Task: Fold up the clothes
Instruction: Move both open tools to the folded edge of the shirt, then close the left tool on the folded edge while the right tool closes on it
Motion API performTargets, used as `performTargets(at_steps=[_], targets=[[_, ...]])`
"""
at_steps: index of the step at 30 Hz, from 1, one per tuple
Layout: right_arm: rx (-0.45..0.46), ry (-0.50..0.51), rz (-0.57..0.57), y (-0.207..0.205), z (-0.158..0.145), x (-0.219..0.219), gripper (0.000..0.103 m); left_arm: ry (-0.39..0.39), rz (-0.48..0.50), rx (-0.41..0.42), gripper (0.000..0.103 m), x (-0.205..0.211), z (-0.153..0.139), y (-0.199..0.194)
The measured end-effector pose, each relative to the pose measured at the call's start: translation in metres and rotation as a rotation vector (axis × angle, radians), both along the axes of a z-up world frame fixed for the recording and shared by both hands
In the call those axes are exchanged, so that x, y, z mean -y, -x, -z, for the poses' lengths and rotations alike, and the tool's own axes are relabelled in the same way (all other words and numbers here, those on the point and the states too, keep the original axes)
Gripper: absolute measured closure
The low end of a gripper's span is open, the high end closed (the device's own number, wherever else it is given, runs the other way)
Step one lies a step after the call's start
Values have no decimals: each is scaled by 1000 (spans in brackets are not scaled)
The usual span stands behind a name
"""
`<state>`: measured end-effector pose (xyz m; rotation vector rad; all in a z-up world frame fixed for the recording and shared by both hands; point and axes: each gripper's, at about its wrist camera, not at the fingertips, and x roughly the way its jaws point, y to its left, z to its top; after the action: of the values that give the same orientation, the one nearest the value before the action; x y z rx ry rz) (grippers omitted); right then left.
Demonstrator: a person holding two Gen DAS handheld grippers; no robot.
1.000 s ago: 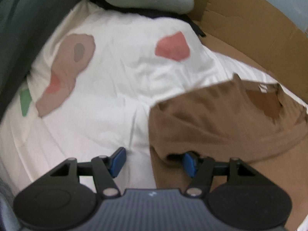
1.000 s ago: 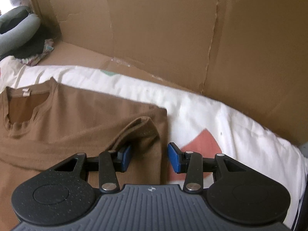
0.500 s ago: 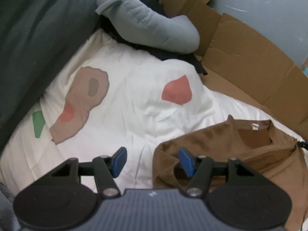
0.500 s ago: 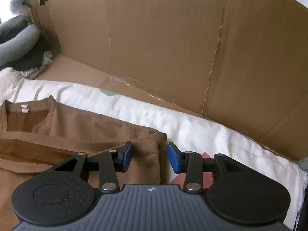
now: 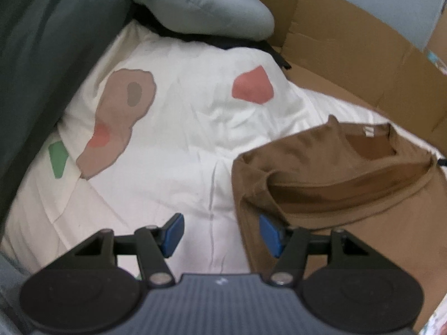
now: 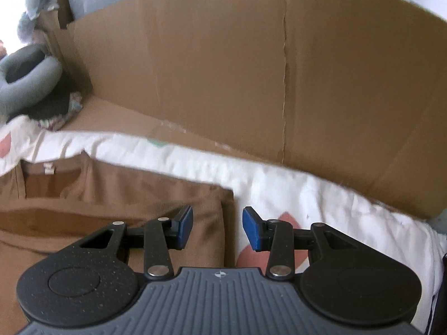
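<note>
A brown T-shirt (image 5: 349,173) lies on a white patterned sheet (image 5: 181,139), its lower part folded up over the chest, the neck label showing. My left gripper (image 5: 220,234) is open and empty above the shirt's left folded edge. In the right wrist view the shirt (image 6: 125,195) lies flat at the lower left. My right gripper (image 6: 218,230) is open and empty above the shirt's right edge.
Cardboard walls (image 6: 251,83) stand behind and right of the sheet. A grey pillow (image 5: 201,8) and dark fabric (image 5: 42,55) lie at the far left. The pillow also shows in the right wrist view (image 6: 25,69).
Both grippers have let go of the shirt's folded hem and lifted back. The fold now lies flat on the shirt.
</note>
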<state>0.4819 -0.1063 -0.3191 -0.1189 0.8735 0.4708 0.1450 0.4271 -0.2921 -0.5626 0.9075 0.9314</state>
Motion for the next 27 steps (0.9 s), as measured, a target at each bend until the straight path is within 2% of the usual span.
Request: performTargets(at_steps=[1,2,4,11,13,16,21,22,25,27], targets=[[-9,5,-8,1,3,-2,59,-3,6,-5,51,-1,2,-3],[-17,10,-16,2,6,-4,66,-7,12,-10,54,-2,4,-5],[-24,19,-27,3,9,-8,73,-25,24,-16,65,-3,5,-12],[-25,53,-54,1,15,-25,73,-77,69,-32,68,-3,9,-33],[-25,60,-60,1,17,-29,73,-87,78,-37,77,-2,10,-37],[-26,54,-57,0,18,-29,74,-106,77,-39,85,-1,10,-40],[-22,51,-61,0,18,-27,92,-129,66,-21,94,2,5,-37],[-22,53,-58,-1,18,-27,100,-136,62,-23,94,3,4,-36],[-11,62,-49,-2,15,-27,102,-145,45,-16,96,3,3,-32],[5,71,-41,-2,13,-28,102,-123,2,12,96,-1,2,-25]])
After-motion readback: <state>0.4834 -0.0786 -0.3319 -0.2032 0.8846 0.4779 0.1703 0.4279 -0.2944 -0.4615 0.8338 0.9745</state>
